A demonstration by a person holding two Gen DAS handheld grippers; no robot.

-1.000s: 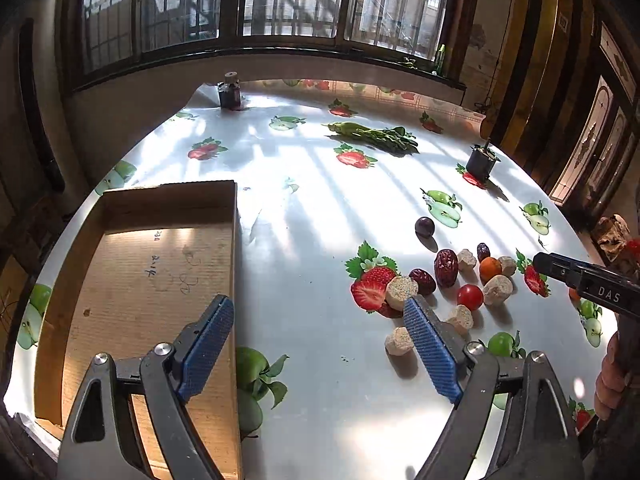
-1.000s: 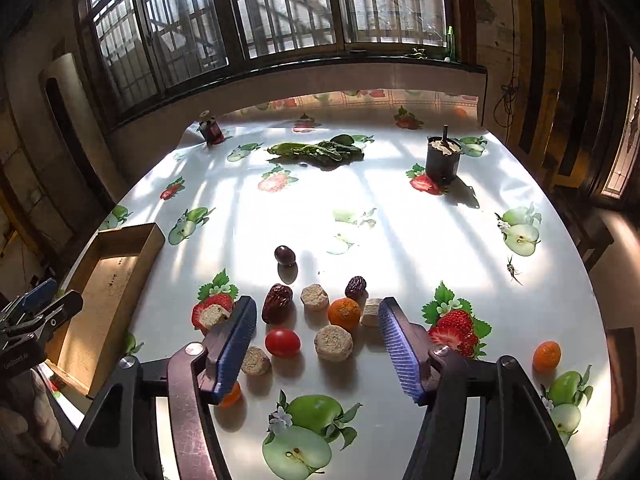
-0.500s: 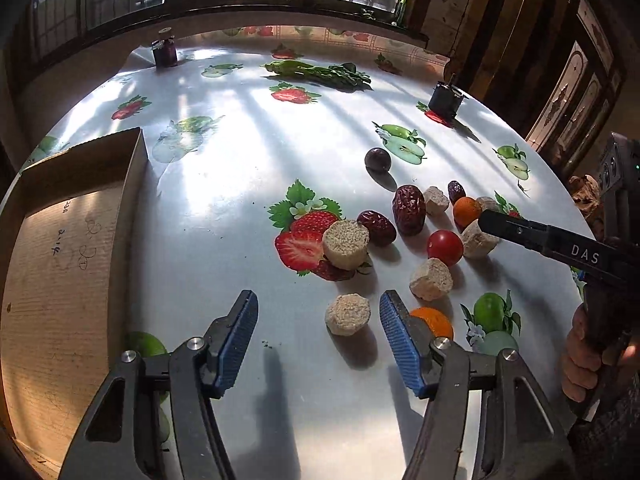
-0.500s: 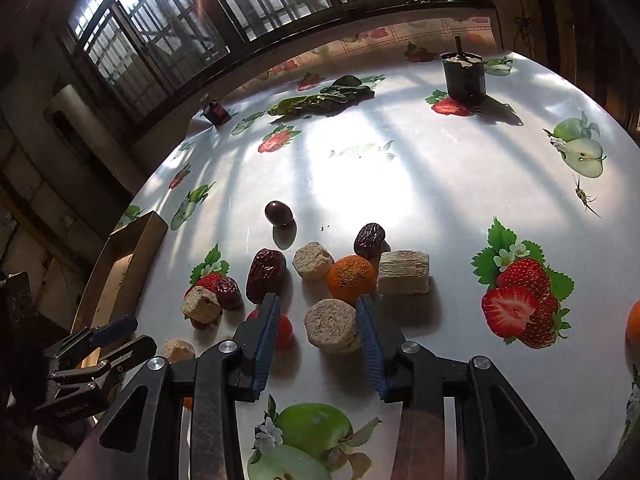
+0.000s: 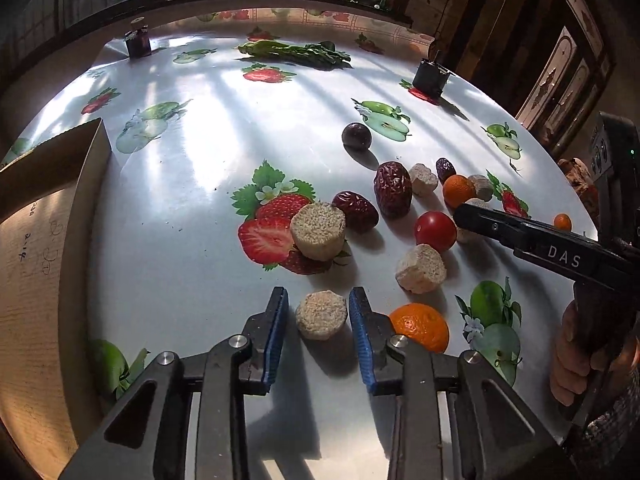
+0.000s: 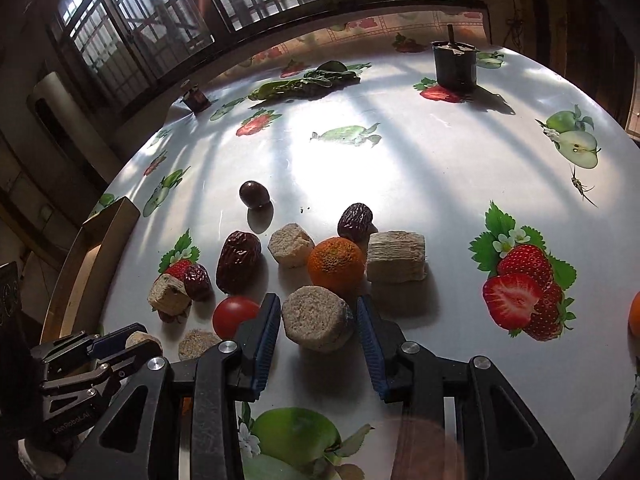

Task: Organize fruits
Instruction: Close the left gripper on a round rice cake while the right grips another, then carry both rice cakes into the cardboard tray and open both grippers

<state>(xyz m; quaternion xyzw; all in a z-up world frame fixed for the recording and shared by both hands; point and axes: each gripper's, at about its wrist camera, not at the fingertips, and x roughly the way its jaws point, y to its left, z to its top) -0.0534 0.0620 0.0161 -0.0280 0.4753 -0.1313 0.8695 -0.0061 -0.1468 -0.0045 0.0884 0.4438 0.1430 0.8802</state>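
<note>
While both grippers' fingers straddle biscuits without clear contact, the cardboard tray (image 5: 44, 240) is cut off.

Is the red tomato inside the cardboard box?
No, the red tomato sits on the table among the dates and oranges, far from the cardboard box at the left edge.

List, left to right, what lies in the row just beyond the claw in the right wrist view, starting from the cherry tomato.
Cherry tomato → round grain cake between the right claw fingers → orange → rectangular wafer block → printed strawberry on the tablecloth.
</note>
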